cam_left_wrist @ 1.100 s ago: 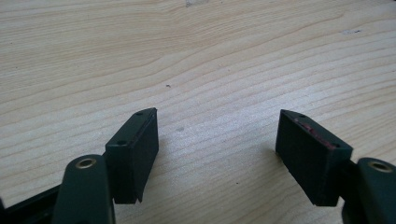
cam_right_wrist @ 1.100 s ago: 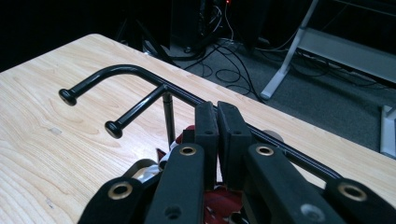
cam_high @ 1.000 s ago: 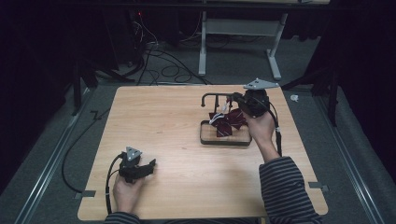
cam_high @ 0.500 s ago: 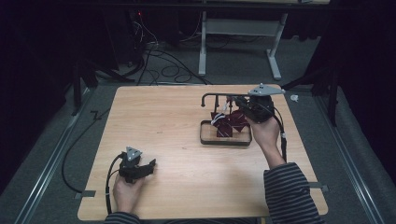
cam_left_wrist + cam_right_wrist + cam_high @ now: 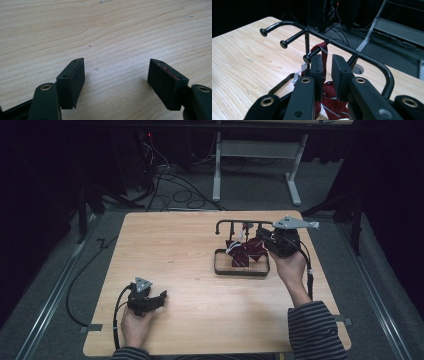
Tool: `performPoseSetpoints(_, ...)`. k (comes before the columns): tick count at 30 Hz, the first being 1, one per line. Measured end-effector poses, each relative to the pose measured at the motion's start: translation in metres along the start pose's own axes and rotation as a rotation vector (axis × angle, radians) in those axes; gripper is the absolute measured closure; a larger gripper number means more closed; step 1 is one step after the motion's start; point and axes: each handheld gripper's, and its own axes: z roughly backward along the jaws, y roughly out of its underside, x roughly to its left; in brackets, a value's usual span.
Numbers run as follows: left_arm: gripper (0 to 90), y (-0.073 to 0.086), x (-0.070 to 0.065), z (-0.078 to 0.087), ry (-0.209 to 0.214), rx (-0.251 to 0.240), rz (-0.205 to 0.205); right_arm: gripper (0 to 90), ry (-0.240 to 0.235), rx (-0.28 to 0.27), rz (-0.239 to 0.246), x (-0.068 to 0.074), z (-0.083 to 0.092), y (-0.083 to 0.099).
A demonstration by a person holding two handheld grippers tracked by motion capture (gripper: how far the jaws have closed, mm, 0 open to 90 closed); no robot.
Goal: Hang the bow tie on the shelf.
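Three views, itemised in turn.

High view. Wooden table point(image 5: 200, 270); at its far right stands a black rack point(image 5: 243, 224) with pegs on a tray base point(image 5: 241, 270). A dark red striped tie point(image 5: 246, 252) hangs from the rack and pools into the tray. My right gripper point(image 5: 265, 237) sits just right of the tie, at rack height. My left gripper point(image 5: 156, 299) rests at the near left of the table, well apart from the rack, idle.

Left gripper view. Jaws spread wide over bare wood, nothing between the pads point(image 5: 72, 80): released.

Right gripper view. Rack bar and three knobbed pegs point(image 5: 284, 43) run across the far side. The tie point(image 5: 322, 50) is draped over the nearest peg point(image 5: 308, 58) and falls down behind the jaws. The jaws have just been opening; a narrow gap now stands between the pads point(image 5: 339, 72), with tie cloth showing through it lower down. I judge that the pads no longer press on the cloth, so I list this gripper as released, though the cloth is close.

Handling note, as judgement. The step looks like letting go after hanging the tie. To do it well I would open a little wider before backing off, withdraw straight away from the peg, and keep the jaws clear of the loop, so the cloth does not snag and slide off.
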Motion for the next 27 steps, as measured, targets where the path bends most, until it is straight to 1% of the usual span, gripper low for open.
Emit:
performPoseSetpoints(3, 30.6, 0.0, 0.0, 0.0, 0.0, 0.0, 0.0, 79.4, 0.003, 0.008, -0.014, -0.001, 0.002, 0.006)
performPoseSetpoints(7, 30.6, 0.0, 0.0, 0.0, 0.0, 0.001, -0.001, 78.4, 0.004, 0.008, -0.013, -0.003, 0.004, 0.009)
performPoseSetpoints(13, 30.6, 0.0, 0.0, 0.0, -0.001, 0.001, -0.001, 77.3, 0.006, 0.002, -0.027, -0.007, 0.014, 0.018)
performPoseSetpoints(18, 30.6, 0.0, 0.0, 0.0, -0.002, -0.001, -0.002, 76.0, 0.011, 0.001, -0.046, -0.01, 0.021, 0.029)
performPoseSetpoints(20, 30.6, 0.0, 0.0, 0.0, -0.002, -0.001, -0.002, 75.7, 0.008, 0.001, -0.043, -0.011, 0.022, 0.031)
performPoseSetpoints(25, 30.6, 0.0, 0.0, 0.0, -0.003, -0.001, -0.002, 75.7, 0.014, 0.007, -0.058, -0.011, 0.026, 0.04)
performPoseSetpoints(26, 30.6, 0.0, 0.0, 0.0, -0.004, -0.002, -0.003, 75.7, 0.015, 0.008, -0.054, -0.012, 0.028, 0.044)
performPoseSetpoints(27, 30.6, 0.0, 0.0, 0.0, -0.004, -0.002, -0.003, 75.7, 0.017, 0.007, -0.062, -0.012, 0.029, 0.045)
